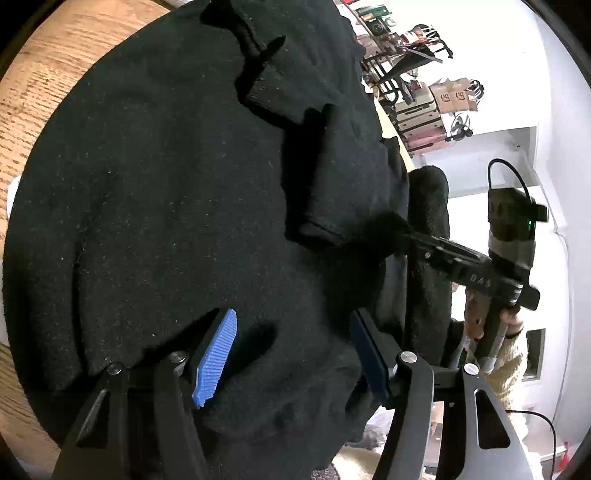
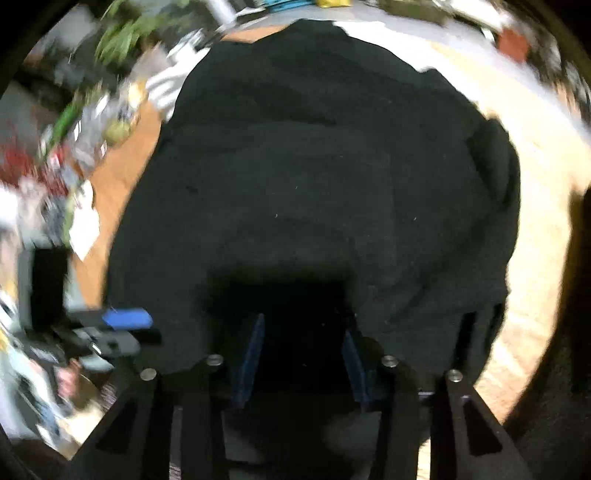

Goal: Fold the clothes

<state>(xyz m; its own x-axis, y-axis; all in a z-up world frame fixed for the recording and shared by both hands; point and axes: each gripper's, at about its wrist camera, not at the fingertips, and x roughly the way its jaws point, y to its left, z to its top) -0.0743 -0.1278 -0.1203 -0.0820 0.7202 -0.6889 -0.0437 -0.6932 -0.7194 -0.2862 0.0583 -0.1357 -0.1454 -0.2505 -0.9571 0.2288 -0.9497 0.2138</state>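
A black sweater (image 1: 166, 203) lies spread over the wooden table (image 1: 44, 92). One sleeve (image 1: 321, 166) is folded across its body, cuff toward me. My left gripper (image 1: 291, 354) hovers over the near part of the sweater, its blue pads wide apart and open. The right tool's black frame (image 1: 461, 258) reaches into the cloth at the table's right edge, held by a hand (image 1: 511, 319). In the blurred right wrist view the sweater (image 2: 314, 166) fills the middle. My right gripper (image 2: 303, 354) points steeply down at it, pads apart with dark cloth below. The left gripper (image 2: 144, 330) shows at left.
Bare wood of the table (image 2: 535, 258) shows right of the sweater. White paper (image 2: 85, 229) and blurred clutter with green plants (image 2: 122, 33) lie along the left side. Cardboard boxes (image 1: 454, 98) and racks stand beyond the table by a white wall.
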